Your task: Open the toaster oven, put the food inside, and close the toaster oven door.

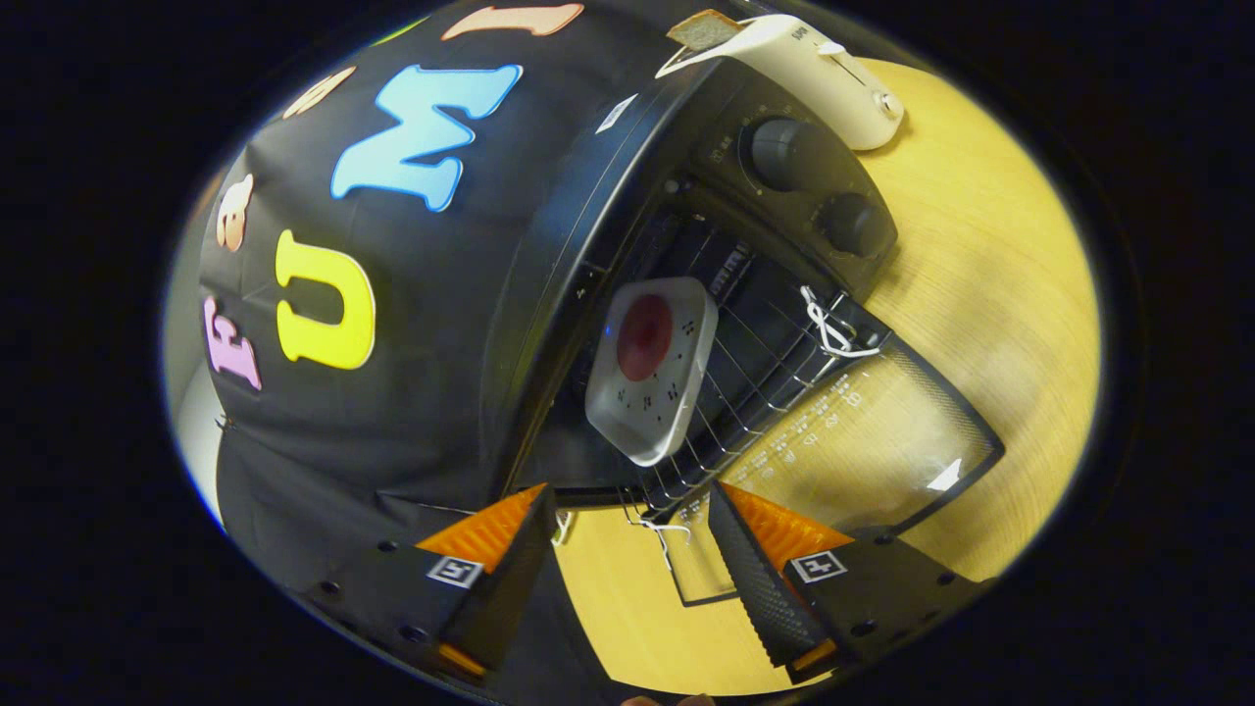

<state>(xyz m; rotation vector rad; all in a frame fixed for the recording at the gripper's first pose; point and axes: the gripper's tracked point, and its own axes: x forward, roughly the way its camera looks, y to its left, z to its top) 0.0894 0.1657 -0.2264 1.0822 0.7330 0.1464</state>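
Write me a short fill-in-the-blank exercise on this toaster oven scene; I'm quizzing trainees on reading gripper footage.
1. The toaster oven door is ____.
2. The white tray with the red food rests on the oven's wire ____.
3. The claw is open and holds ____.
4. The oven stands on a ____ table.

Missing words: open; rack; nothing; wooden

The plate (652,368) with food (644,336) sits on the rack (755,382) inside the oven (627,196). The open door (882,441) lies on the table (990,284) just ahead of the parted fingers (760,559). A toaster (824,74) stands beyond the oven.
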